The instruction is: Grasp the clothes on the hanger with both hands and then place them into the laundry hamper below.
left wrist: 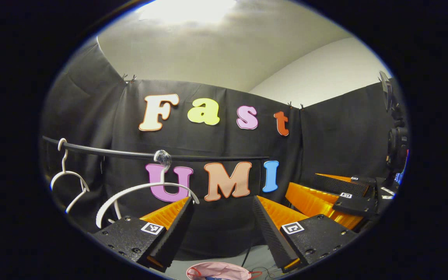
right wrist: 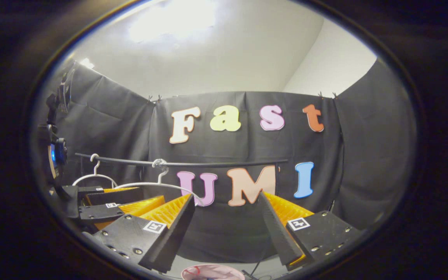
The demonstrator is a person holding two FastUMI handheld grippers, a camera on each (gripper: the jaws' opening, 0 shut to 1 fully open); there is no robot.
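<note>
- Left gripper view: the left gripper [left wrist: 222,212] is raised toward the black rail [left wrist: 150,154] with its fingers spread wide and nothing between them; the right gripper [left wrist: 338,194] shows alongside at the right edge.
- Right gripper view: the right gripper [right wrist: 226,212] also stands wide apart and empty, level with the rail [right wrist: 181,163].
- Two white hangers hang on the rail: a near hanger [left wrist: 146,190] just left of the left gripper's fingers, and a far hanger [left wrist: 68,179] further along. Both look bare; no garment can be made out on either.
- The laundry hamper [left wrist: 218,271] sits low, directly beneath the grippers, its pink rim visible with something coloured inside; what that is cannot be told.
- Judgement: the clothes appear to be off the hanger already, so the task looks at or near completion, or a further garment lies out of sight.
- Advice for the step in hand: keep both pairs of fingers wide, withdraw clear of the near hanger's hook so it is not knocked from the rail, and confirm the hamper's contents before closing.
</note>
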